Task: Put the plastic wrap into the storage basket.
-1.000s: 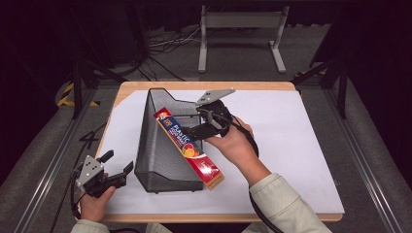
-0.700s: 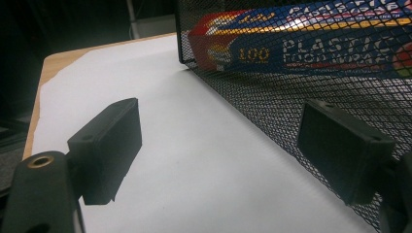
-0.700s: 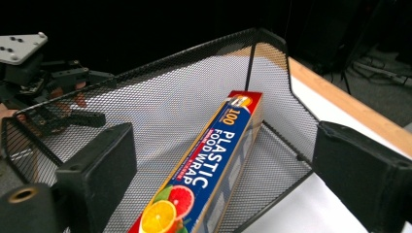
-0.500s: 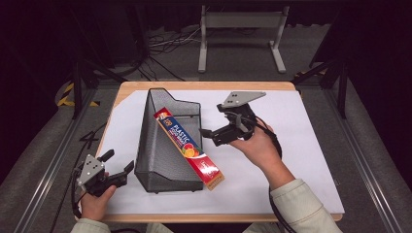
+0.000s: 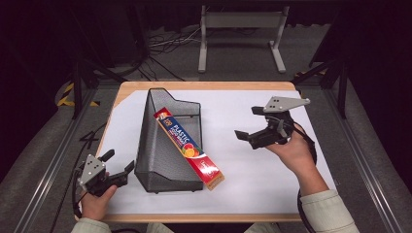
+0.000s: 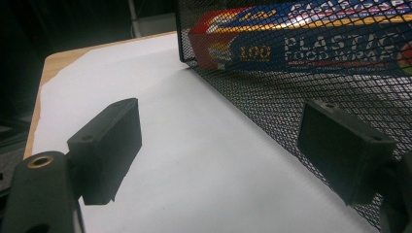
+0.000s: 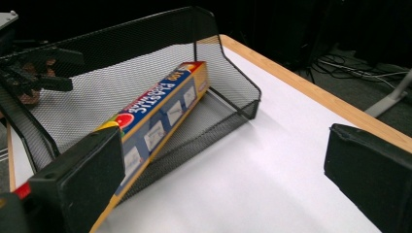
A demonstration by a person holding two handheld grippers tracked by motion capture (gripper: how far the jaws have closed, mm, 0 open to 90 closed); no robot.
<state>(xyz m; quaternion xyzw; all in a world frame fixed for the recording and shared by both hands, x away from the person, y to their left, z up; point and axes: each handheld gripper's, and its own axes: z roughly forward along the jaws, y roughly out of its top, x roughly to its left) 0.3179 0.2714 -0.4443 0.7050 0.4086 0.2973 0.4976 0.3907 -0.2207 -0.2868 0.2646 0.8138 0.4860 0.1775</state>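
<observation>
The left tongs (image 5: 116, 164) sit at the near left corner of the table (image 5: 252, 194), held low in the person's left hand (image 5: 94, 201), jaws spread wide with nothing between them; in the left gripper view the jaws frame bare white table cover, with the mesh wall of the basket just beside the right-hand jaw. The right tongs (image 5: 248, 124) hang above the right half of the table in the right hand (image 5: 294, 153), also wide open and empty, pointing toward the basket and well apart from it. Between the two stands a black wire-mesh basket (image 5: 150, 145), its long side running away from the person. A long red, blue and yellow box of plastic food wrap (image 5: 188, 147) lies slantwise in it: the far end rests inside against the basket's far part, while the near end sticks out over the lower right edge toward the table's near side. Beyond the table a grey metal stand (image 5: 240, 34) and loose cables (image 5: 160, 46) lie on the dark floor.
</observation>
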